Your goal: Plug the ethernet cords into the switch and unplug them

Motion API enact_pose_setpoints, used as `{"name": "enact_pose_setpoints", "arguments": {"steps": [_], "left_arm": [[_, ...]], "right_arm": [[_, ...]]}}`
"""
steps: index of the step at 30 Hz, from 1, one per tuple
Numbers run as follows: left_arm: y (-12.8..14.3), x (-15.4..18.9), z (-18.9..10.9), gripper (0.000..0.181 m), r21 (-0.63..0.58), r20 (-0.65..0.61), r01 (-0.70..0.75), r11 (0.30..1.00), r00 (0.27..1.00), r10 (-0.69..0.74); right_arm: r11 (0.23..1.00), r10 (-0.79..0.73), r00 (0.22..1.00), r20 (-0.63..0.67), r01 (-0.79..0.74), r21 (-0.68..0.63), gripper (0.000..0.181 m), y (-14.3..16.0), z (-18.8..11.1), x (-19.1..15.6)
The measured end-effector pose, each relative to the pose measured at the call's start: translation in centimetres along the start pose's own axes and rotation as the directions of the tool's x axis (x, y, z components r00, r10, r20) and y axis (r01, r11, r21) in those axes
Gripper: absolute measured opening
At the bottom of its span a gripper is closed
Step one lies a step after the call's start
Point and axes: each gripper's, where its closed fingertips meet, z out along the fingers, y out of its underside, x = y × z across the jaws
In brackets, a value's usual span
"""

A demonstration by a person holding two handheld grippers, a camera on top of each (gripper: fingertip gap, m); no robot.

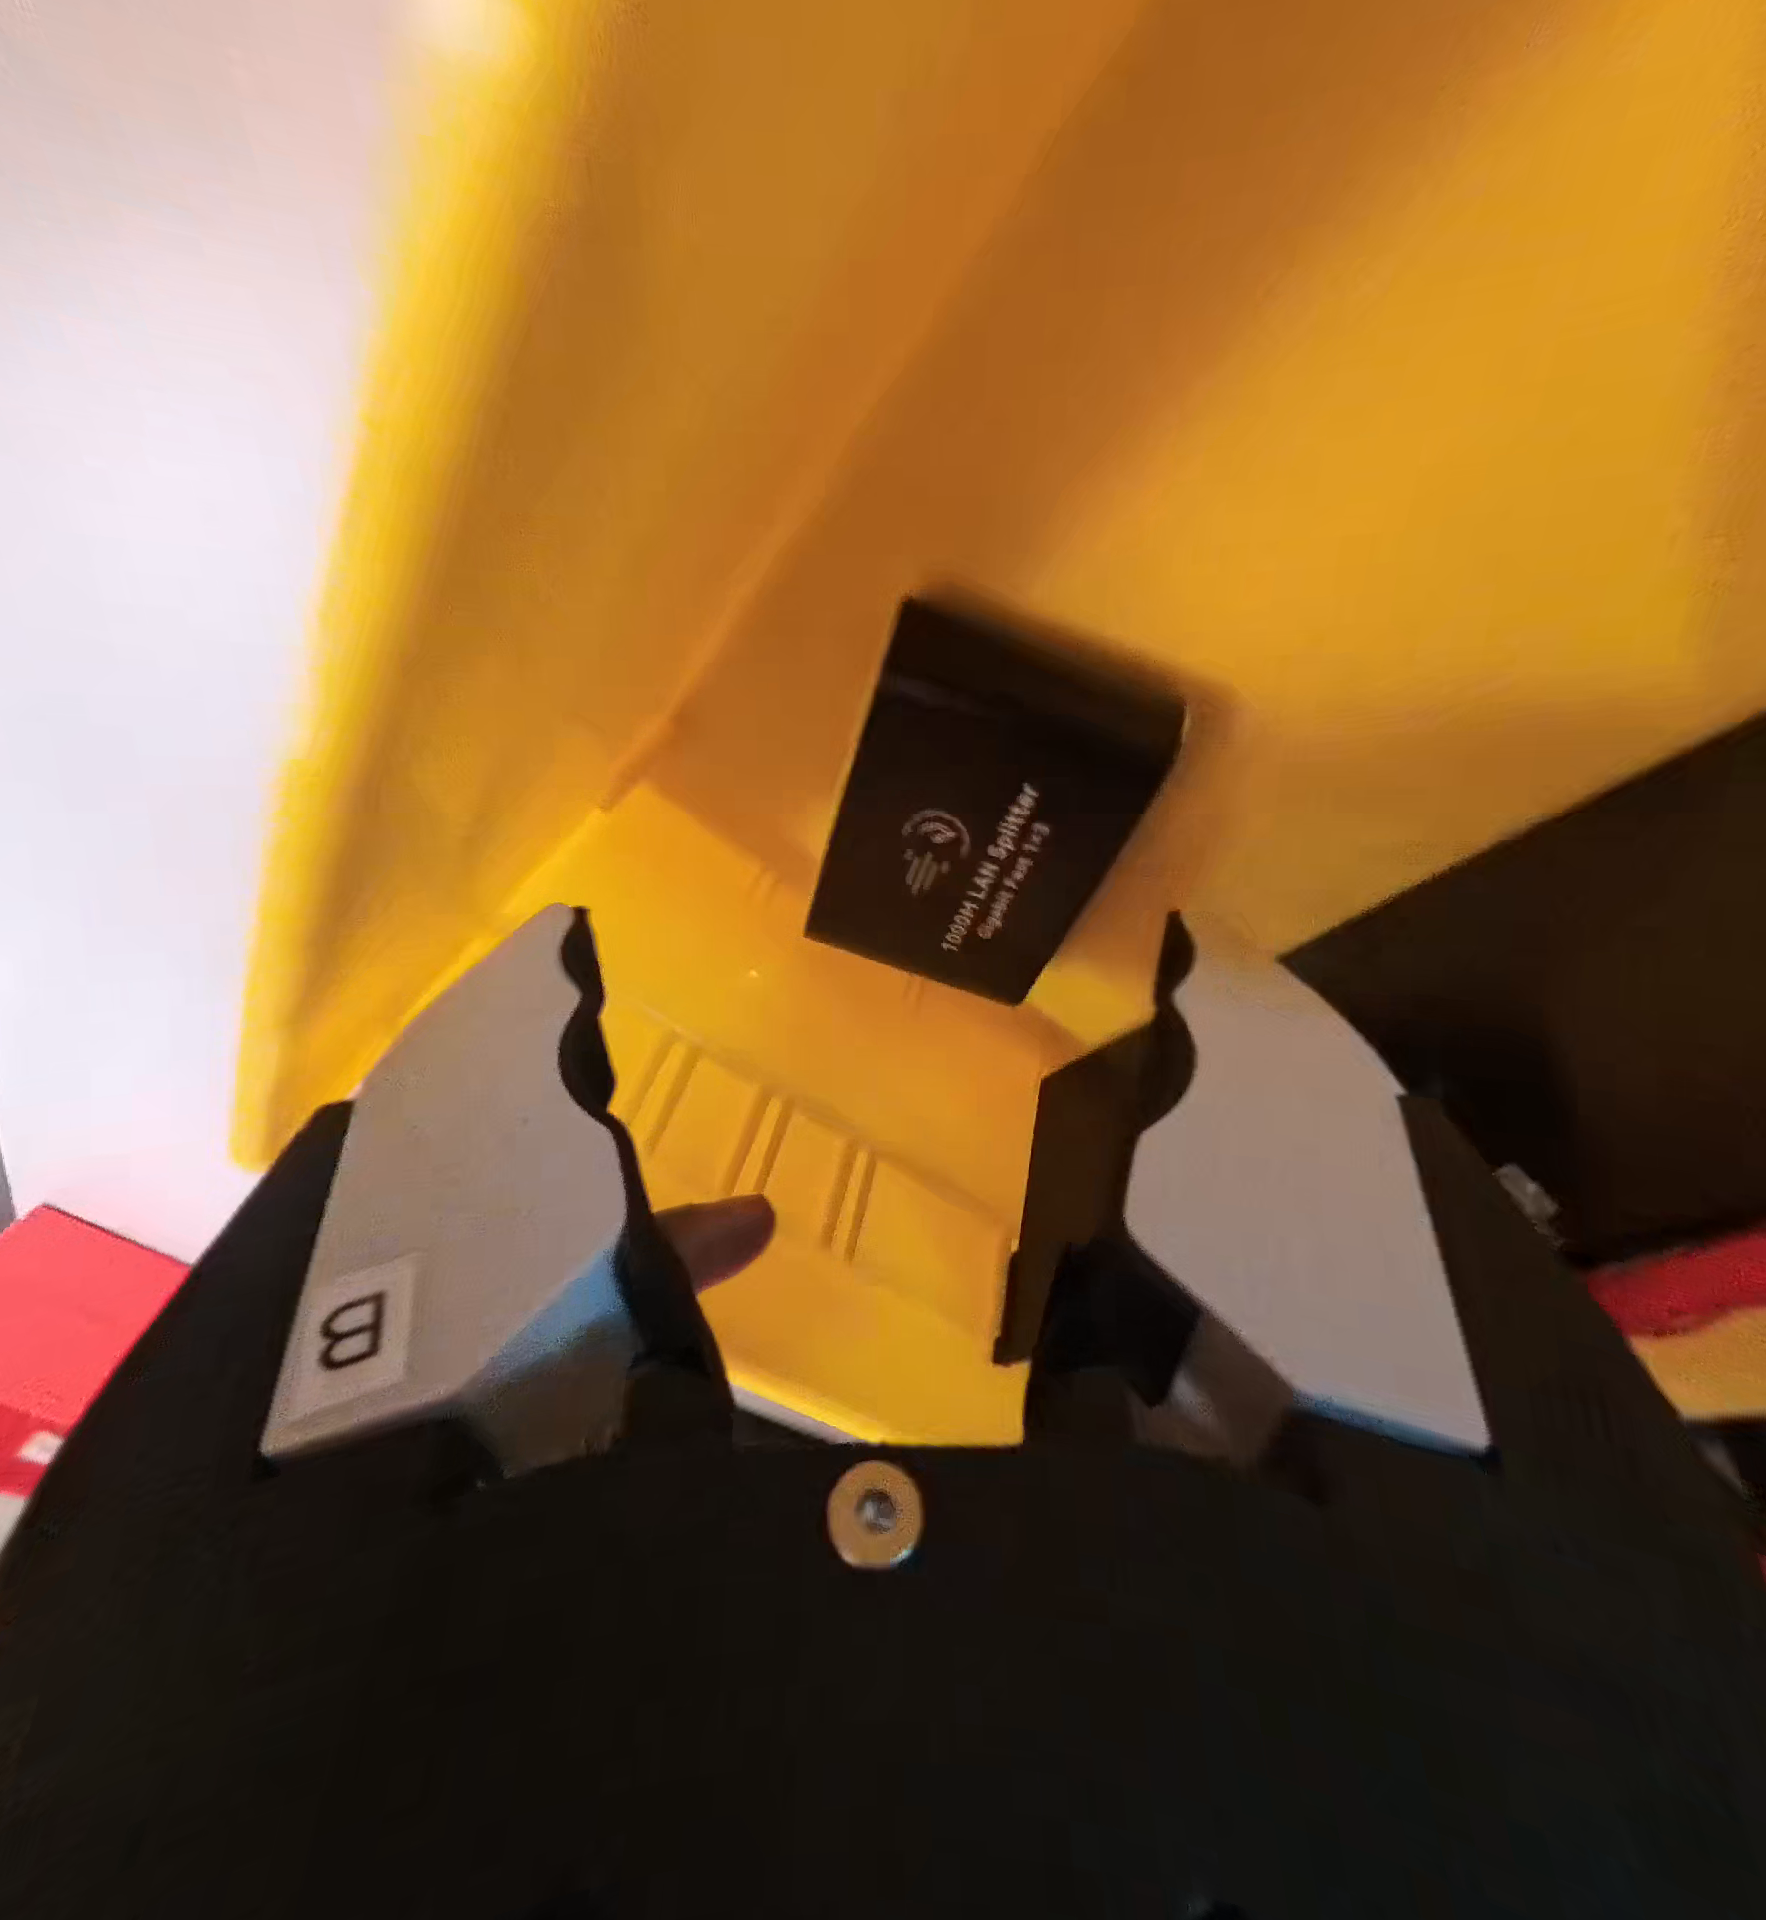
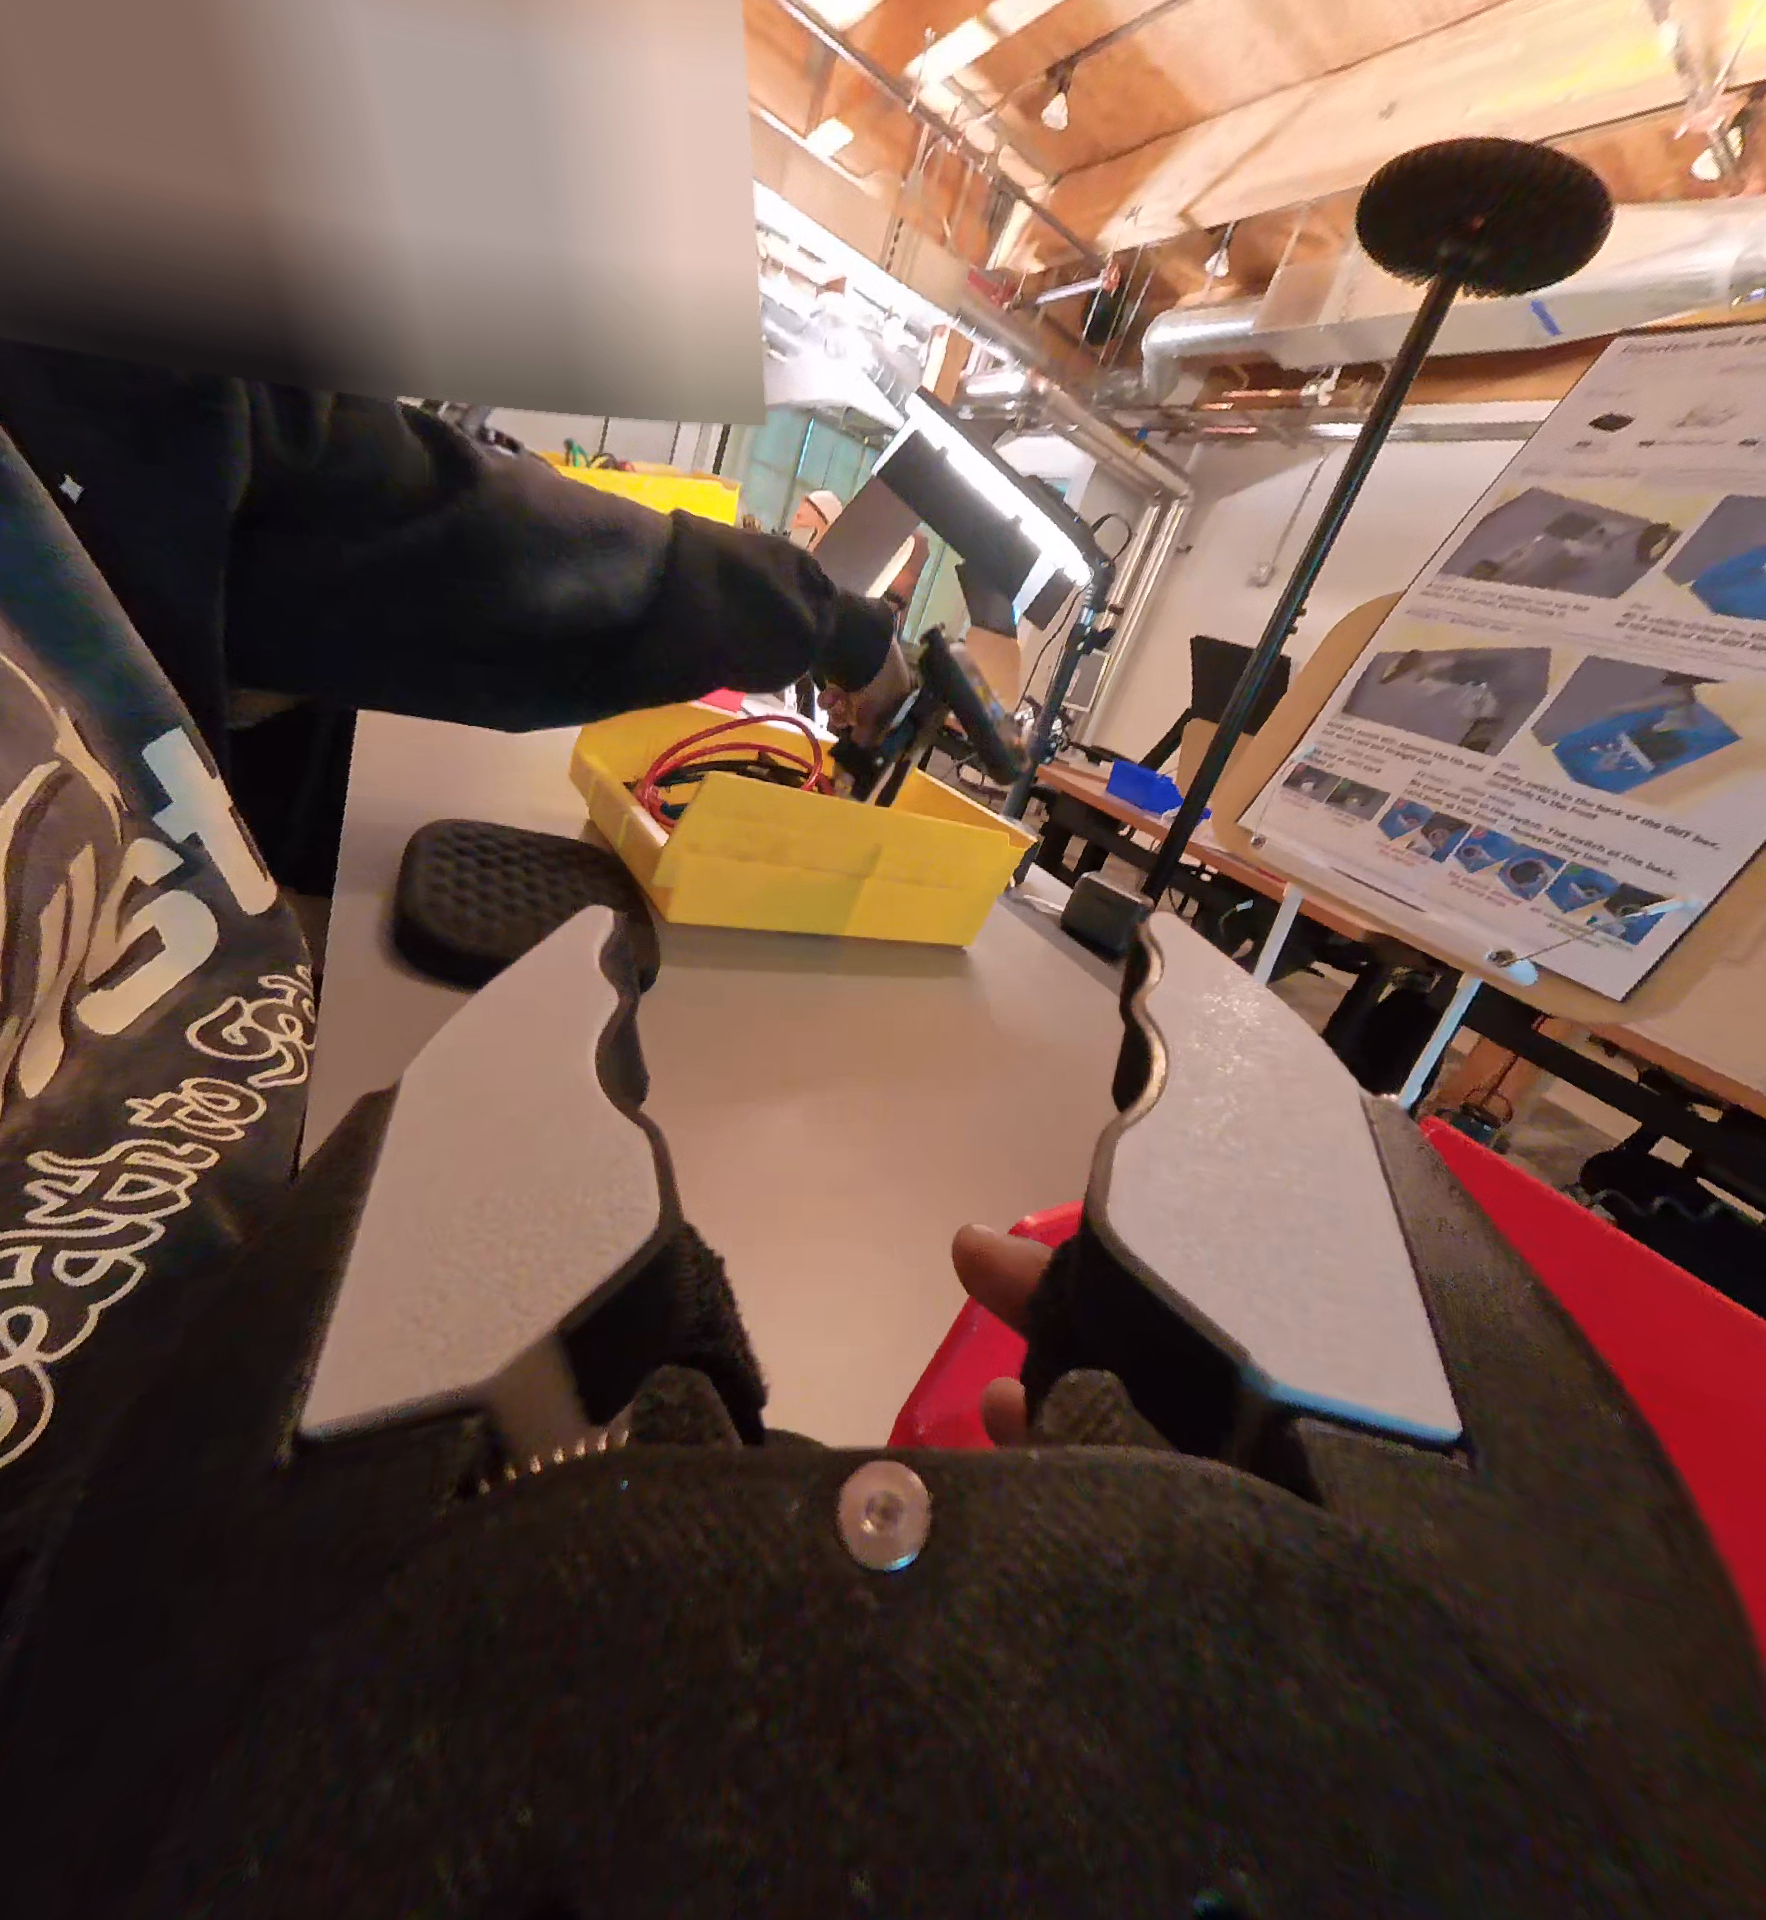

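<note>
The left gripper (image 1: 874,935) is held wide open and empty inside the yellow bin (image 1: 827,1132); the black switch (image 1: 993,800) is seen just above its tips. The right gripper (image 2: 884,935) is also open, empty, over the grey table (image 2: 858,1091).

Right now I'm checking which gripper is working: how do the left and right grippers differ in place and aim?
The left gripper reaches into the yellow bin, pointing at the black switch; the right gripper hangs over bare table, outside the bin. The left has the switch just ahead; the right has nothing near. Both are open and empty.
</note>
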Motion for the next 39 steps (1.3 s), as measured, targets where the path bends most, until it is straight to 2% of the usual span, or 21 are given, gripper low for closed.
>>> {"name": "enact_pose_setpoints", "arguments": {"steps": [2, 6, 10, 13, 15, 18, 22, 24, 27, 31, 33, 35, 37, 39], "left_arm": [[0.6, 0.5, 0.8, 0.110, -0.054, -0.028, -0.061, 0.997, 0.998, 0.060], [0.2, 0.7, 2.5, 0.112, -0.058, -0.044, -0.118, 0.991, 0.992, 0.115], [-0.2, 1.2, 3.2, 0.104, -0.005, -0.080, -0.155, 0.988, 0.985, 0.154], [0.0, 2.5, 3.2, 0.081, 0.038, -0.182, -0.150, 0.988, 0.971, 0.154], [-0.2, 2.8, 2.9, 0.061, 0.101, -0.171, -0.199, 0.975, 0.962, 0.214], [-0.5, 2.8, 2.7, 0.060, 0.136, -0.089, -0.261, 0.956, 0.957, 0.274], [-1.1, 1.5, 1.4, 0.060, 0.205, 0.078, -0.291, 0.935, 0.957, 0.280], [-1.3, 0.8, -0.3, 0.060, 0.267, 0.173, -0.310, 0.912, 0.947, 0.272], [-1.4, -0.5, -4.5, 0.060, 0.402, 0.336, -0.323, 0.856, 0.922, 0.190], [-0.5, -1.8, -12.5, 0.060, 0.582, 0.558, -0.352, 0.733, 0.829, -0.045], [0.1, -1.4, -17.1, 0.060, 0.685, 0.617, -0.375, 0.625, 0.755, -0.223], [1.0, 0.3, -21.8, 0.060, 0.754, 0.642, -0.445, 0.482, 0.656, -0.398], [2.0, 3.5, -25.4, 0.059, 0.750, 0.656, -0.544, 0.375, 0.542, -0.525], [2.4, 7.8, -27.4, 0.059, 0.688, 0.686, -0.644, 0.335, 0.426, -0.590]], "right_arm": [[1.000, -0.006, 1.000, 0.000, 0.006, 0.014, 0.087, -0.3, 0.2, 0.0], [1.000, -0.029, 1.000, 0.011, 0.029, 0.005, 0.086, -0.2, 0.7, -0.4], [0.999, -0.046, 0.999, 0.011, 0.046, -0.023, 0.085, 0.3, 0.9, -0.5], [0.998, -0.048, 0.999, 0.013, 0.048, -0.044, 0.084, 0.7, 0.9, -0.6], [0.996, -0.064, 0.998, 0.008, 0.064, -0.065, 0.084, 1.0, 0.9, -0.5], [0.995, -0.068, 0.998, 0.005, 0.068, -0.076, 0.083, 1.3, 0.9, -0.5], [0.995, -0.067, 0.998, -0.004, 0.066, -0.080, 0.082, 1.5, 0.9, -0.3], [0.994, -0.073, 0.997, -0.009, 0.072, -0.087, 0.082, 1.6, 0.9, -0.2], [0.995, -0.069, 0.998, -0.013, 0.067, -0.080, 0.082, 1.7, 1.0, -0.2], [0.998, -0.040, 0.999, -0.002, 0.040, -0.054, 0.083, 1.5, 1.2, -0.4], [0.998, -0.034, 0.999, 0.005, 0.034, -0.050, 0.083, 1.4, 1.5, -0.7], [0.998, -0.032, 0.999, 0.012, 0.033, -0.049, 0.084, 1.5, 1.7, -0.9], [0.999, -0.028, 1.000, 0.013, 0.029, -0.040, 0.084, 1.4, 2.1, -1.1], [1.000, -0.023, 1.000, 0.013, 0.023, -0.018, 0.084, 1.2, 2.6, -1.5]]}}
